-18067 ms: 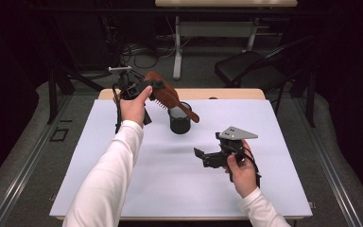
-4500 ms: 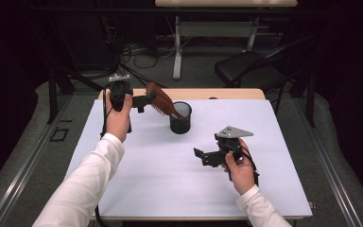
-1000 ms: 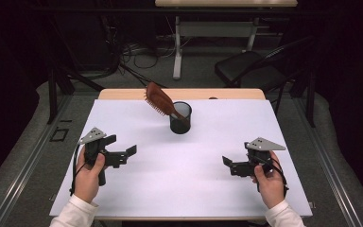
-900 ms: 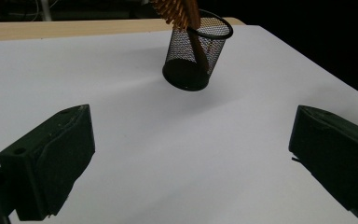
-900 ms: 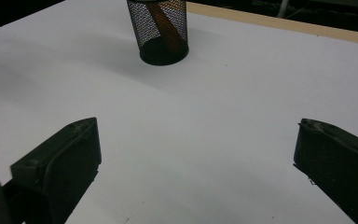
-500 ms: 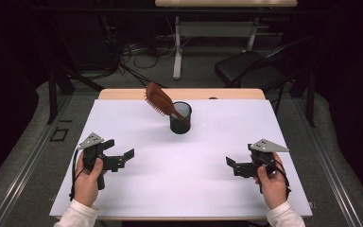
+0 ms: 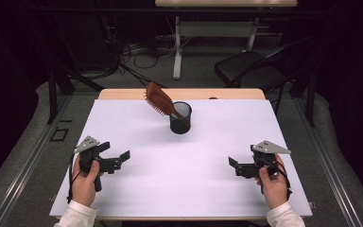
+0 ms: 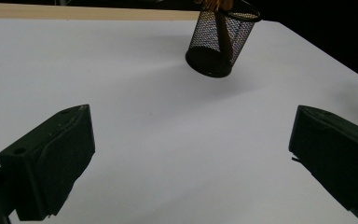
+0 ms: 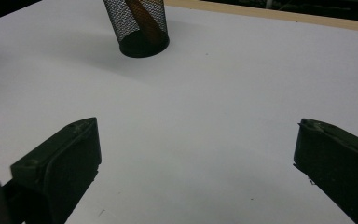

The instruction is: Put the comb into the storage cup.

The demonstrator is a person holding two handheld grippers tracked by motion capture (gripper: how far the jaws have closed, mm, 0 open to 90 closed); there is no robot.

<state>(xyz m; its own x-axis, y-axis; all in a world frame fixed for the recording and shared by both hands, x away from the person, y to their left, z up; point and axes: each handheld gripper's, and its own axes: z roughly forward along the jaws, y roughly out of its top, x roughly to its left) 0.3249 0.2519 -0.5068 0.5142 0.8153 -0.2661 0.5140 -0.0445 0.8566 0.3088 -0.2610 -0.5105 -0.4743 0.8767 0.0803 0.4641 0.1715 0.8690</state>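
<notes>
Both tongs gape wide, near round black mesh cup holding brown hairbrush.

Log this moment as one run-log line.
hairbrush: handle down in mesh cup, leaning | left hand-held gripper: open, empty | right hand-held gripper: open, empty | both apart from cup

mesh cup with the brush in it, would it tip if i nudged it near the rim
Probably: the hairbrush leans far out over the left rim of the mesh cup, so it looks top-heavy. The cup seems light, being open wire mesh, and may slide on the smooth white table first.
</notes>
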